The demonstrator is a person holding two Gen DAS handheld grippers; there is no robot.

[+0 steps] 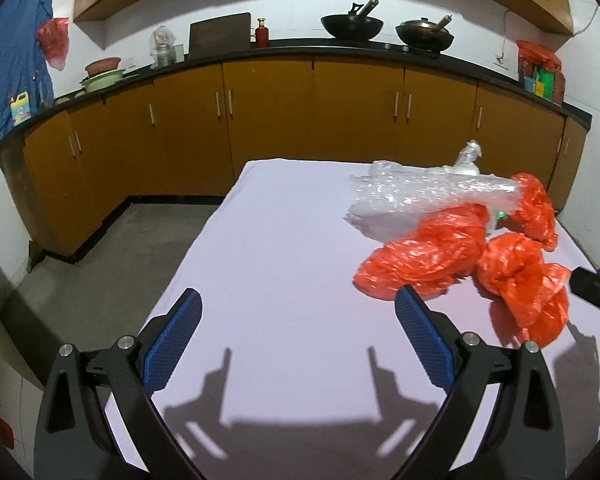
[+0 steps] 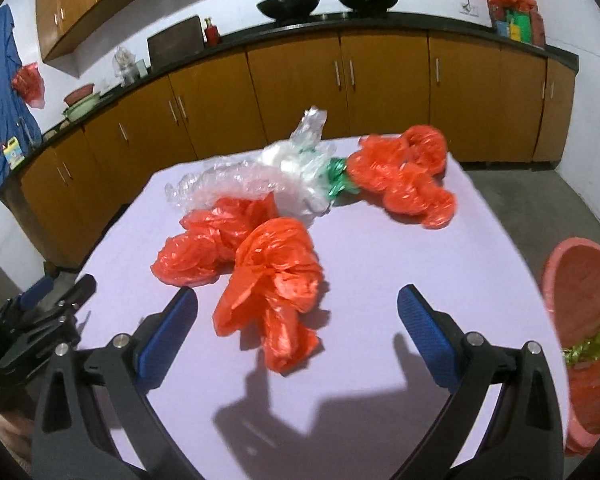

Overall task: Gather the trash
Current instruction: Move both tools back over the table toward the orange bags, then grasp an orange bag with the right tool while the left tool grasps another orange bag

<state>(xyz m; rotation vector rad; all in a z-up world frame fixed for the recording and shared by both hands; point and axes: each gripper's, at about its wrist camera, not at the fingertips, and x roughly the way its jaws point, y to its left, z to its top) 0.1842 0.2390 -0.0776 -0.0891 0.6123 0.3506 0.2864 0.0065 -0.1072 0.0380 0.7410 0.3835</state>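
Left tongs (image 1: 298,306) spread wide, blue pads (image 1: 174,344) gripping nothing, hovering over bare lilac bench (image 1: 268,248). Right tongs (image 2: 298,304) likewise spread wide and empty, over the same bench, with the nearest red plastic bag (image 2: 274,280) lying between the pads, not touching either.

Trash heaped on the bench, at 2 o'clock from the left tongs:
- Second red bag (image 2: 208,242) at 11 o'clock of the nearest one, touching it.
- Crumpled clear plastic wrap (image 2: 252,178) behind both, at 12 o'clock, one twisted end sticking upward.
- Green scrap (image 2: 336,180) at the wrap's 3 o'clock edge.
- Third red bag (image 2: 410,174) just beside the green scrap, at 1 o'clock from the right tongs, apart from the near pair.

Pink basket (image 2: 580,320) off the bench edge at 3 o'clock in the right wrist view, with something shiny green and gold inside.

Brown cabinets (image 1: 268,120) beyond, two black woks (image 1: 352,24) on the dark worktop.
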